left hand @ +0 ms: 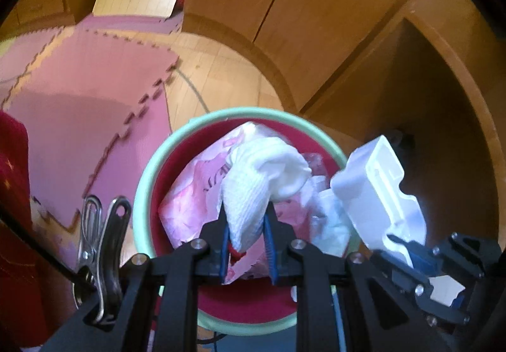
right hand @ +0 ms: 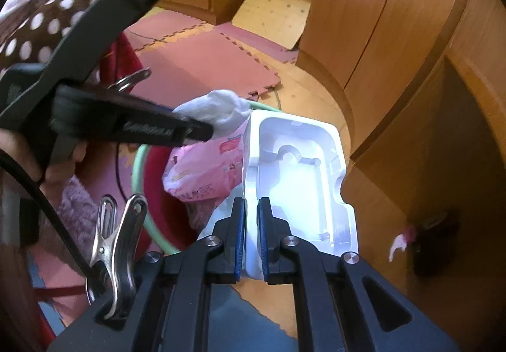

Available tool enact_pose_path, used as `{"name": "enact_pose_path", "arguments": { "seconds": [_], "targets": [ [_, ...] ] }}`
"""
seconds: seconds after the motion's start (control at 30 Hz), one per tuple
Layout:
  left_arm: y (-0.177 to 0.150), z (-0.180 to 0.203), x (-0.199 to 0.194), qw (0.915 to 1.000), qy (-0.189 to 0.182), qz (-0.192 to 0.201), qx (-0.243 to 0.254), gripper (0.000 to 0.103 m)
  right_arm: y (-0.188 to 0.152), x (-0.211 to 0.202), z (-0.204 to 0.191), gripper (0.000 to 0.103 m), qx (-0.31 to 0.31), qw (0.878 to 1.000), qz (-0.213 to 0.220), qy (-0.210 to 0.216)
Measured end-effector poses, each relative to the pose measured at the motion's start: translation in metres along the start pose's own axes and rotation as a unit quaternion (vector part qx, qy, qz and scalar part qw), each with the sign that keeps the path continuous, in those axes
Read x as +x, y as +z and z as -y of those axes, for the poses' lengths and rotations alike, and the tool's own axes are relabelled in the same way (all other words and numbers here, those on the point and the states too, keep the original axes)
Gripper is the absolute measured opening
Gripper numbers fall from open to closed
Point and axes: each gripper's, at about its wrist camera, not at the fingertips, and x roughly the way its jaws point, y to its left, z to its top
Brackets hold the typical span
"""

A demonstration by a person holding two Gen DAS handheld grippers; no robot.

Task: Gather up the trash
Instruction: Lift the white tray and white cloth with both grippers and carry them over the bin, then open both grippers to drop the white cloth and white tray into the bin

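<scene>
My left gripper is shut on a crumpled white tissue and holds it over a round bin with a pale green rim and red inside. A pink printed plastic wrapper lies in the bin. My right gripper is shut on the edge of a white moulded plastic tray, which hangs at the bin's right rim. In the left wrist view the tray and right gripper show at lower right. In the right wrist view the left gripper, tissue and bin lie to the left.
Pink foam puzzle mats cover the floor left of the bin. Wooden cabinets curve close behind and to the right. A hand holds the left gripper. A small dark object stands by the cabinet base on the right.
</scene>
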Motion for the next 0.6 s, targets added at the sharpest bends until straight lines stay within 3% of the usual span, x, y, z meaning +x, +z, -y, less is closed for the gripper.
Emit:
{"name": "enact_pose_path", "arguments": {
  "seconds": [0.4,0.6],
  "targets": [
    [-0.003,-0.024,0.056,0.9981,0.023,-0.048,-0.029,0.018,0.003,0.07,0.001,0.011,0.012,0.998,-0.066,0.006],
    [-0.003,-0.018,0.065,0.9982,0.039,-0.045,-0.011,0.019,0.006,0.084,0.003,0.014,0.024,0.997,-0.078,0.019]
  ]
}}
